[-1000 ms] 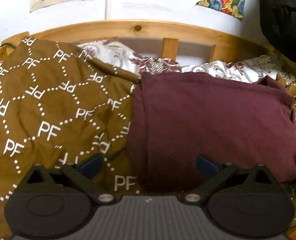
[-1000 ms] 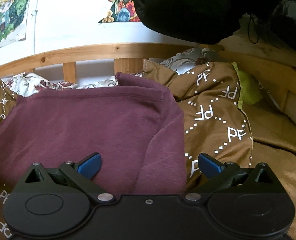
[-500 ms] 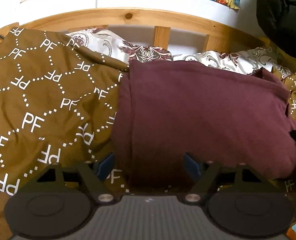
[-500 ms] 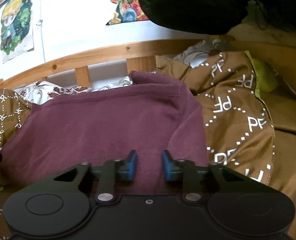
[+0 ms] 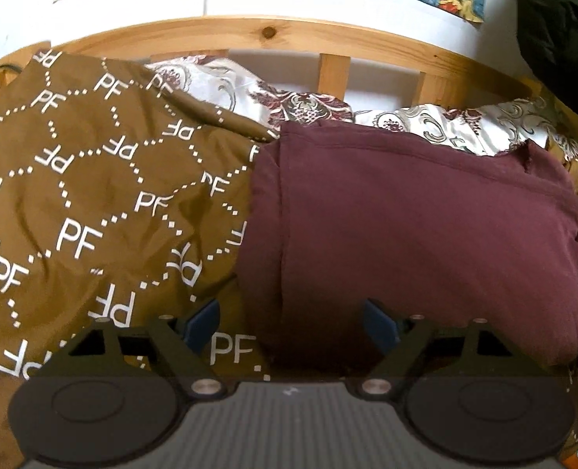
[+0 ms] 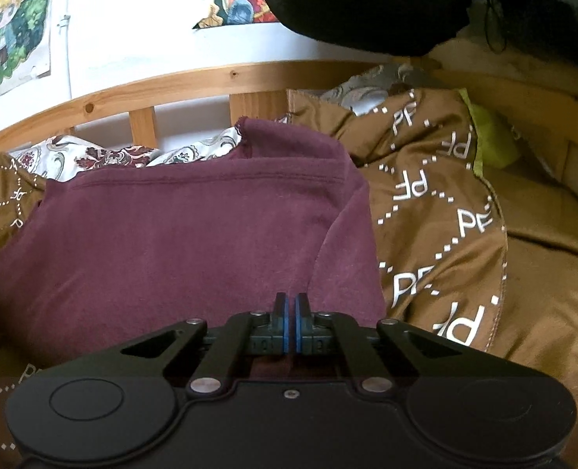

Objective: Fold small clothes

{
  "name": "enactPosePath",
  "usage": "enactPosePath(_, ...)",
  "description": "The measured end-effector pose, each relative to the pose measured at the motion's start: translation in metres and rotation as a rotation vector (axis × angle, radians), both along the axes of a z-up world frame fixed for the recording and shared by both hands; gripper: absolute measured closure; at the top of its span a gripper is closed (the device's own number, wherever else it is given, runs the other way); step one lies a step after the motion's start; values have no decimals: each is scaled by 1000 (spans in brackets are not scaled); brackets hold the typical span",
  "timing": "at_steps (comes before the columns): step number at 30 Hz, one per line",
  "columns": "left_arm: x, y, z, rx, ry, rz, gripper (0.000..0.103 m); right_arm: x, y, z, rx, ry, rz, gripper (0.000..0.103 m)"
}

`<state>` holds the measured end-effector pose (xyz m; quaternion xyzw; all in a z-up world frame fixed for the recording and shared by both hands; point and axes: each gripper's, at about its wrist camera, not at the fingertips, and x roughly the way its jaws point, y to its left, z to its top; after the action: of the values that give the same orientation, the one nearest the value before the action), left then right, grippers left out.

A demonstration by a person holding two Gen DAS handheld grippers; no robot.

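Note:
A maroon garment [image 5: 406, 234] lies partly folded on a brown "PF" patterned bedspread [image 5: 93, 195]. It also shows in the right wrist view [image 6: 179, 242]. My left gripper [image 5: 290, 322] is open, its blue pads straddling the garment's near left corner. My right gripper [image 6: 290, 314] is shut at the garment's near right edge; the pads look closed on the maroon fabric, though the pinched cloth is hard to see.
A wooden bed rail [image 5: 328, 39] runs along the far side under a white wall with posters. A floral patterned cloth [image 5: 289, 101] lies behind the garment. A black bag [image 6: 367, 0] hangs at the upper right. A green item [image 6: 492, 140] lies by the right rail.
My right gripper has closed from wide open to shut at the garment's near right edge. My left gripper has narrowed a little and moved in over the near left corner.

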<state>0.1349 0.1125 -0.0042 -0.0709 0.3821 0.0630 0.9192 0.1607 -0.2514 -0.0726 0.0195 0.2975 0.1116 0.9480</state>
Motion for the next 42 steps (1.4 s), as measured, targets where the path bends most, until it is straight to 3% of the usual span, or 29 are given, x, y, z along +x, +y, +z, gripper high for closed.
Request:
enactPosePath(6,13,7,0,4,-43,-24,7,-1,0,-1,7,-12,8,95)
enactPosePath(9,31,15,1,-36,-55,-72,5,0,0,-1,16,-11,11,92)
enactPosePath(12,55,25,-8,-83,-15,-125,5,0,1,-1,20,-20,17,87)
enactPosePath(15,72,29,-18,-112,36,-174,5,-2,2,0,24,-34,28,76)
enactPosePath(19,77,35,-28,-151,65,-184,5,-4,5,1,2,-67,41,53)
enactPosePath(22,77,41,-30,-225,97,-155,9,-5,5,2,-2,-83,45,42)
enactPosePath(30,66,50,-14,-295,136,-144,42,-5,6,3,13,-81,57,27)
enactPosePath(36,52,46,13,-298,79,-190,42,-6,7,4,11,-82,57,24)
enactPosePath(39,50,48,16,-262,66,-166,42,-6,6,3,11,-81,59,22)
enactPosePath(42,51,57,11,-273,83,-117,43,-6,7,3,10,-81,61,21)
